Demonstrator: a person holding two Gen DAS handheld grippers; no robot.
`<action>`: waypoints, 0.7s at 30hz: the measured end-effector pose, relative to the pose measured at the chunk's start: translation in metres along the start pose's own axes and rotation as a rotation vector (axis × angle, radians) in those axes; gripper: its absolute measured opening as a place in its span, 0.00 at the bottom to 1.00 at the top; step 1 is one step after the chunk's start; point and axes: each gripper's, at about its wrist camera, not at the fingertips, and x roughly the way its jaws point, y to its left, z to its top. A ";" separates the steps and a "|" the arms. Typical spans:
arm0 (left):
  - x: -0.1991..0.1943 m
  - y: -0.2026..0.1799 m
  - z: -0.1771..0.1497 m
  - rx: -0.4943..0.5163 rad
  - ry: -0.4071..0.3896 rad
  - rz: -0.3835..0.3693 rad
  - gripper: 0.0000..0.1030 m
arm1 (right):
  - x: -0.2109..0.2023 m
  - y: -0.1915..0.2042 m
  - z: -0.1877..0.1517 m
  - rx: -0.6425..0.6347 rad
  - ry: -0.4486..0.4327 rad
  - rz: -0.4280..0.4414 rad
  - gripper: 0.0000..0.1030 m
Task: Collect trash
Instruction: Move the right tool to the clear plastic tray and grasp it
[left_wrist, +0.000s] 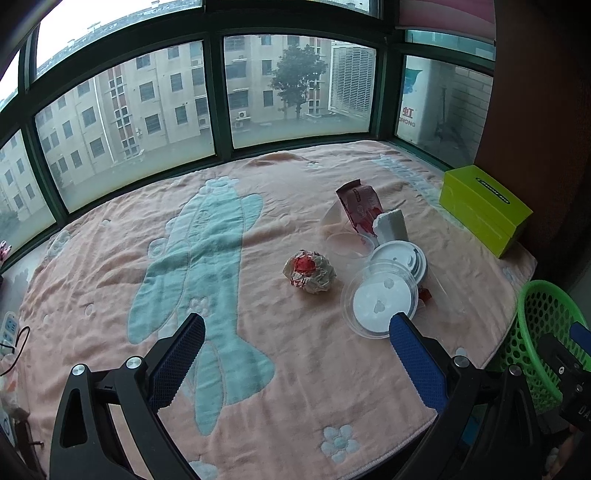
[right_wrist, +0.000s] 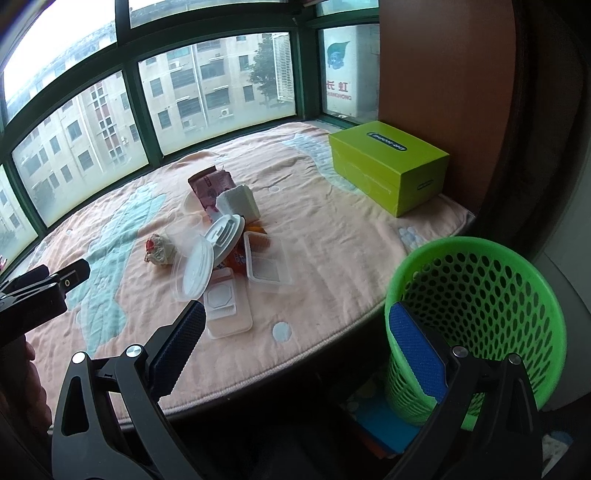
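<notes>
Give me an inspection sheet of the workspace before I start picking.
Surface: pink fish-patterned blanket, rumpled.
Job's things: crumpled red-and-white paper ball, round clear plastic lid, red snack wrapper, clear rectangular plastic trays, all piled together; green mesh plastic basket beyond the blanket edge, contents hidden.
Clutter: lime-green rectangular box.
Grippers: left hand-held gripper open, empty; right hand-held gripper open, empty.
Cables: black cable at left edge.
Surroundings: green-framed windows.

home, bay-window nook
blanket (left_wrist: 258, 369) with a cartoon print over the ledge, windows (left_wrist: 129, 122) facing apartment blocks (left_wrist: 147, 99).
</notes>
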 end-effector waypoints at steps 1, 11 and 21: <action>0.001 0.001 0.002 0.000 0.001 0.001 0.94 | 0.001 0.001 0.001 -0.001 0.003 0.001 0.95; 0.009 0.002 0.011 -0.003 0.016 0.006 0.94 | 0.013 0.005 0.010 -0.002 0.019 0.020 0.95; 0.017 0.006 0.022 -0.007 0.031 0.019 0.94 | 0.025 0.012 0.018 -0.015 0.043 0.039 0.95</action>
